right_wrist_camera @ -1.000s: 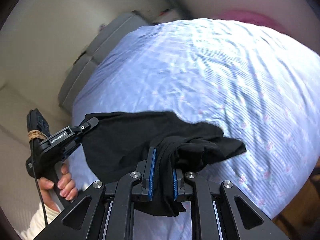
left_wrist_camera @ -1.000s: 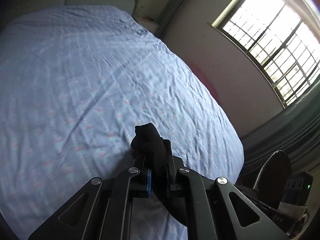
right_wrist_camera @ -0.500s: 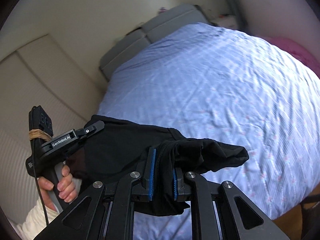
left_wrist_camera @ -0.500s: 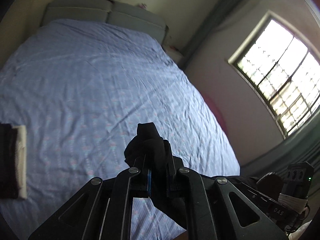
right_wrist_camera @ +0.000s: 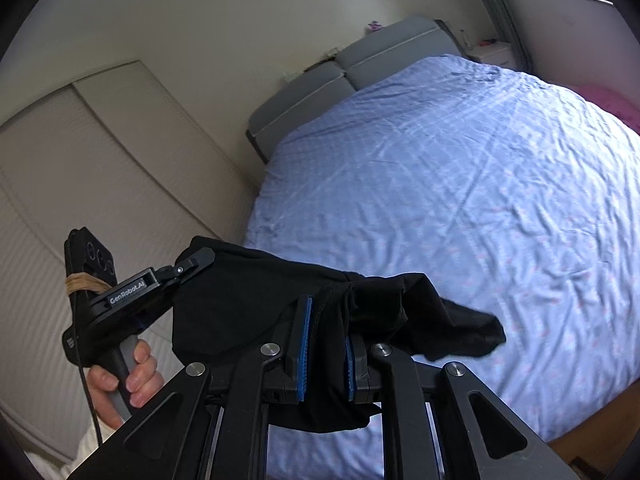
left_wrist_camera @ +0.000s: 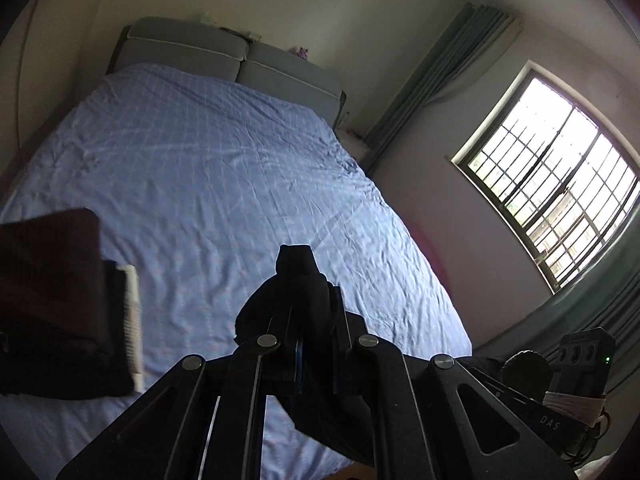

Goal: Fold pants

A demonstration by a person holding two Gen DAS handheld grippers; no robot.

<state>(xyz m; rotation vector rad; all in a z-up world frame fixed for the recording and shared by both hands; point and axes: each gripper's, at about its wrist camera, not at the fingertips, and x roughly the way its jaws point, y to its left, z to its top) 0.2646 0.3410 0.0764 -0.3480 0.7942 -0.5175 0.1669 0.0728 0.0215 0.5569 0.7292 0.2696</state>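
Black pants [right_wrist_camera: 248, 312] hang in the air above the blue bed, stretched between both grippers. My right gripper [right_wrist_camera: 325, 320] is shut on a bunched part of them, with a loose flap trailing right. My left gripper [left_wrist_camera: 308, 300] is shut on another bunch of the pants [left_wrist_camera: 298, 280]; it also shows in the right wrist view [right_wrist_camera: 196, 262], held by a hand at the left, clamping the pants' far edge.
The bed with a blue patterned sheet [left_wrist_camera: 224, 184] fills the middle. A stack of folded dark clothes [left_wrist_camera: 52, 300] lies on its left side. Grey headboard cushions [left_wrist_camera: 232, 56] stand at the far end. A barred window [left_wrist_camera: 560, 200] and curtains are to the right.
Both grippers have lifted and tilted up with the pants held between them. The headboard, wall and the folded stack have come into view.
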